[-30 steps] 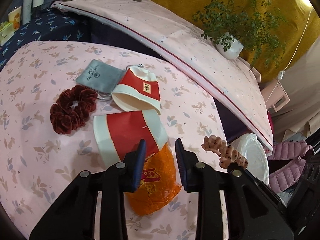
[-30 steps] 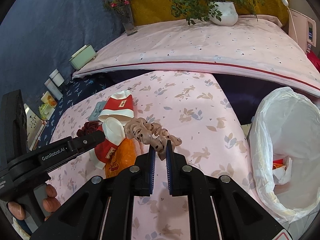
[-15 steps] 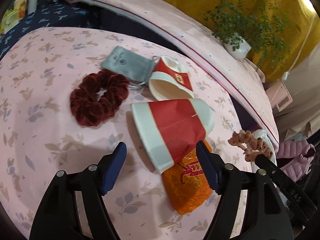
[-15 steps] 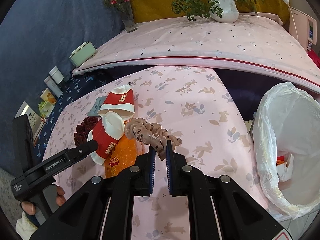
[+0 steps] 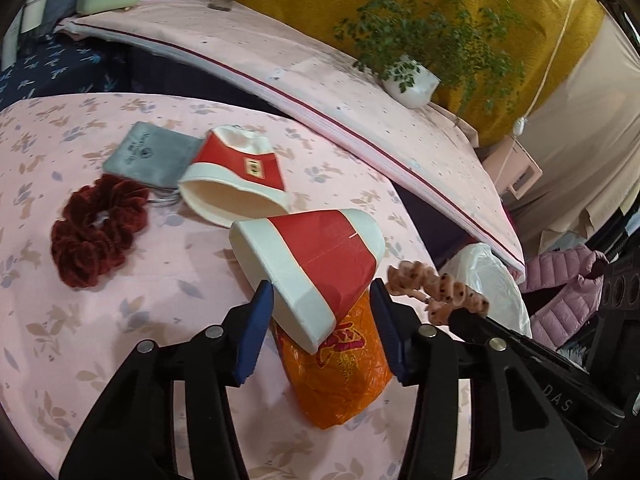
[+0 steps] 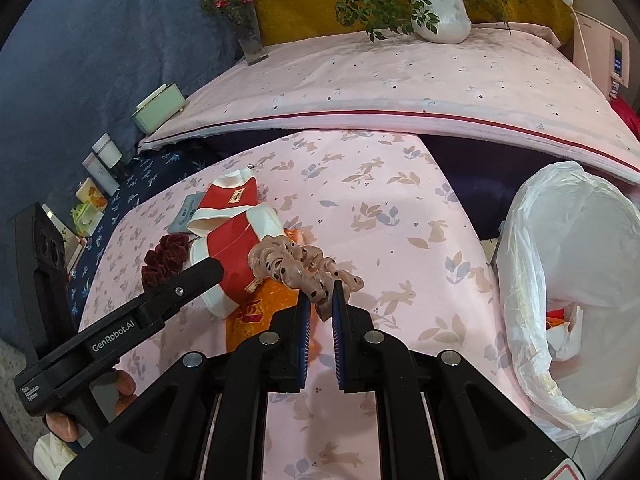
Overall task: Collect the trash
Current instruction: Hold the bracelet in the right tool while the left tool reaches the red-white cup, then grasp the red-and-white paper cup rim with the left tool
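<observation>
Two crushed red-and-white paper cups lie on the pink floral cloth: a near cup (image 5: 316, 268) and a far cup (image 5: 236, 184). An orange snack wrapper (image 5: 340, 368) lies under the near cup. My left gripper (image 5: 322, 312) is open, its jaws on either side of the near cup's rim end. My right gripper (image 6: 320, 300) is shut on a tan spotted scrunchie (image 6: 296, 264), held above the cloth beside the cups; the scrunchie also shows in the left wrist view (image 5: 436, 292). A white-lined trash bin (image 6: 580, 292) stands at the right with trash inside.
A dark red scrunchie (image 5: 96, 232) and a grey pouch (image 5: 148, 156) lie left of the cups. A raised pink-covered shelf (image 6: 400, 88) behind carries a potted plant (image 6: 440, 16), a vase (image 6: 248, 36) and a green box (image 6: 158, 108). Small jars (image 6: 100, 164) stand at far left.
My left gripper opened wide and moved forward, and its jaws now straddle the near cup. My right gripper kept its hold on the tan scrunchie and barely moved.
</observation>
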Tool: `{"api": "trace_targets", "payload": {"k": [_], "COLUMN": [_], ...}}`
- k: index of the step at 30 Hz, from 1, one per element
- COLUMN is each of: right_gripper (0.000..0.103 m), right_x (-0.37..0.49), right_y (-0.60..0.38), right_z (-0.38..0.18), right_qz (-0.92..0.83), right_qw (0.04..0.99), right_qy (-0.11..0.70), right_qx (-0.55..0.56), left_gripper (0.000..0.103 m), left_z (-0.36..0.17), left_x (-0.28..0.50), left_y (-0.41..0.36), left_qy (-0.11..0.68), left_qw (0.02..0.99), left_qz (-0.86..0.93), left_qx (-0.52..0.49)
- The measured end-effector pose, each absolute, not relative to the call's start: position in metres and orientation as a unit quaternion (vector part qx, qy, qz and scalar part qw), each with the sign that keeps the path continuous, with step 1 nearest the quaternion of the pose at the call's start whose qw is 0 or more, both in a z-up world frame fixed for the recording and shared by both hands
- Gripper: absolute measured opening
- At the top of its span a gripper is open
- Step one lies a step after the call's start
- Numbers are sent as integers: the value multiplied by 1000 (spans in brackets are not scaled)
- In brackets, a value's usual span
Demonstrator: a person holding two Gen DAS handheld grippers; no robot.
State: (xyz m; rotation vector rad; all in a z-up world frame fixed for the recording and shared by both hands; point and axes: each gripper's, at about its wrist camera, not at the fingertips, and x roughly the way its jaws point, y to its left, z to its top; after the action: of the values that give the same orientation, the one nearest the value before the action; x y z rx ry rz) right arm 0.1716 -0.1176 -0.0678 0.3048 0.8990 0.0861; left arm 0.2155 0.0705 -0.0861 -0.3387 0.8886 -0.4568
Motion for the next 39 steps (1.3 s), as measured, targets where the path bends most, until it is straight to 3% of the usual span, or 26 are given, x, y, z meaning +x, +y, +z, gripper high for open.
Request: {"api": "trace_targets", "payload": {"k": [11,27,29,31,37,39], "right_gripper": [10,10,10,10,10,10], "right_x": [180,233,231,228,210,203], "right_y": [-141,-146,-148,-153,-168,-171], "right_z": [-64,-81,-84,-85,-77,-70], "right_qz": [21,58,55,48,26,19], "right_qw": [892,882,881,881,884,887], "right_qy": [423,438,439,438,428,424], "right_qx": [156,162,167,174,185,179], "left_gripper": [47,46,31,24,5,4], "left_z": [-105,-96,-96,-96,-88,-82], "left_x": [223,234,236,238,232,228], "left_y": [35,25,24,22,15,10], "left_qy": [462,444,442,445,435,432], "left_qw": [841,840,840,838,846,851], "left_qz": [-235,-260,-265,-268,-267,-265], "left_qx": [-155,-169,-168,-167,-152,-142]}}
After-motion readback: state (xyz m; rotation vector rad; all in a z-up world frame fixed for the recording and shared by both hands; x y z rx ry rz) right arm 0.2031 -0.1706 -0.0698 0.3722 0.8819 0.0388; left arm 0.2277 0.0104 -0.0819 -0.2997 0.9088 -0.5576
